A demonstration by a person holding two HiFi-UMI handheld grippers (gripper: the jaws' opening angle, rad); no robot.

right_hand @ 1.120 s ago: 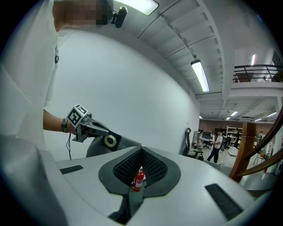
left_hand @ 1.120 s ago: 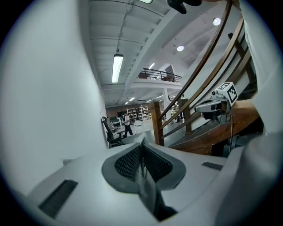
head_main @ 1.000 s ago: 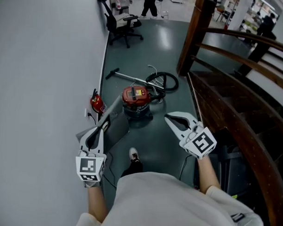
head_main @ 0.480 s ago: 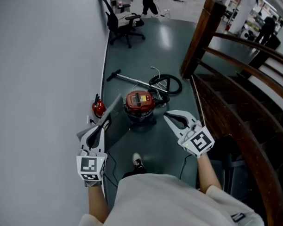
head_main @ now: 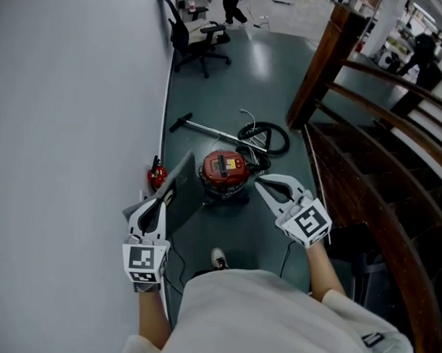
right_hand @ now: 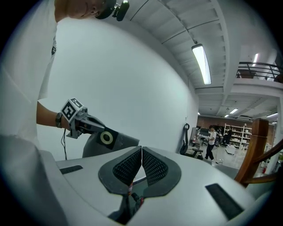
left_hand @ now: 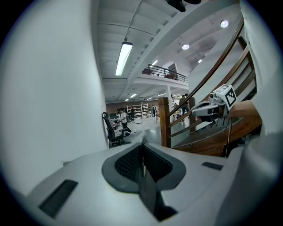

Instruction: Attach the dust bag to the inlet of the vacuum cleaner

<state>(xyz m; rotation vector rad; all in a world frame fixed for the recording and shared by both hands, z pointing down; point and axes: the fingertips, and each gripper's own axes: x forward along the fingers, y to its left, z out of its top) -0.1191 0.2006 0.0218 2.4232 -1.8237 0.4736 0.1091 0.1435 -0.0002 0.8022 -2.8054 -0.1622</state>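
The red vacuum cleaner [head_main: 225, 169] stands on the floor ahead, with its black hose [head_main: 267, 135] coiled behind it. My left gripper [head_main: 164, 196] is shut on a flat grey dust bag [head_main: 180, 178], which sticks out forward towards the vacuum's left side. In the left gripper view the bag [left_hand: 146, 187] shows edge-on between the pads. The right gripper view shows the bag [right_hand: 119, 142] with its black collar and ring, held by the left gripper [right_hand: 95, 128]. My right gripper [head_main: 259, 183] is shut on nothing, just right of the vacuum.
A metal wand [head_main: 208, 128] lies on the floor behind the vacuum. A red fire extinguisher [head_main: 156, 176] stands by the white wall [head_main: 71, 116] on the left. A wooden stair rail [head_main: 367, 141] runs along the right. An office chair [head_main: 200, 37] stands further back.
I have walked nearer to the vacuum: it sits lower in the head view and closer to both grippers. The left gripper keeps hold of the bag, and the right stays shut.
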